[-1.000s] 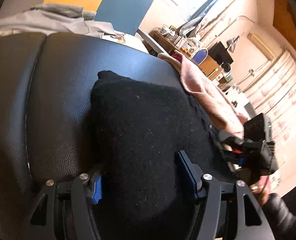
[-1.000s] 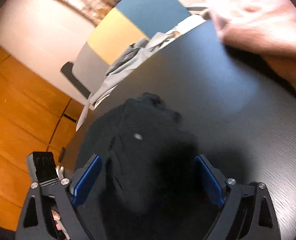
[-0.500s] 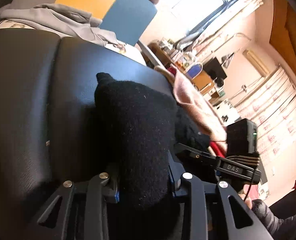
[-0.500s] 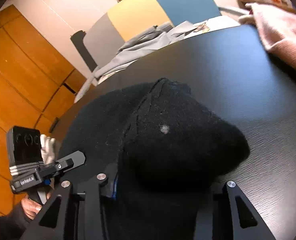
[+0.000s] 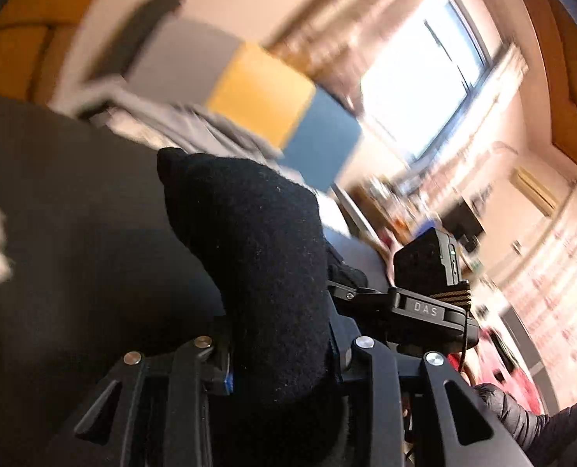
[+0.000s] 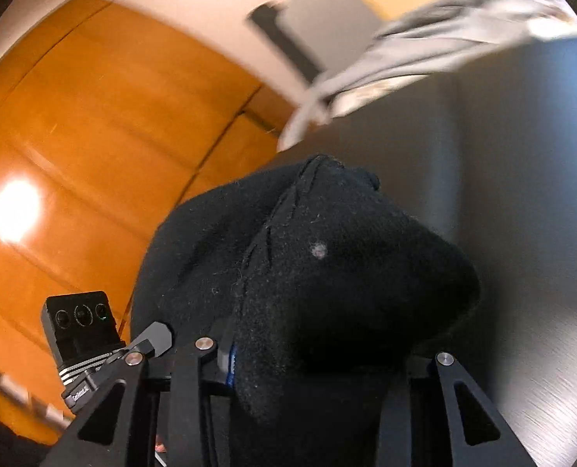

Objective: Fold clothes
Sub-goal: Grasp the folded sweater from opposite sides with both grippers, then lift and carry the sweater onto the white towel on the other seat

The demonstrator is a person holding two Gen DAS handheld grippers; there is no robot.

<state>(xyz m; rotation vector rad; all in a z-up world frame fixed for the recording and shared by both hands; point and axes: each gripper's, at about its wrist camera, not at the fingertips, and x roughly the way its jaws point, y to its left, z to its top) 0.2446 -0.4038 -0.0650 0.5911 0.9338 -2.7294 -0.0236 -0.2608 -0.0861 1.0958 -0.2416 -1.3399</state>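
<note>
Upward, black garment (image 5: pixel 257 257) bunched lengthwise.

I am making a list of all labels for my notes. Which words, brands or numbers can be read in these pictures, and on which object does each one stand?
"DAS": on the black mount of the right gripper, seen in the left wrist view.
Small white label on the left gripper mount, right wrist view: too small and tilted to read.
Nothing readable on the black garment.

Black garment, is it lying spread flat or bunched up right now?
Bunched up. The black garment bulges in a thick wad from the right gripper, and the left gripper pinches another clump.
</note>
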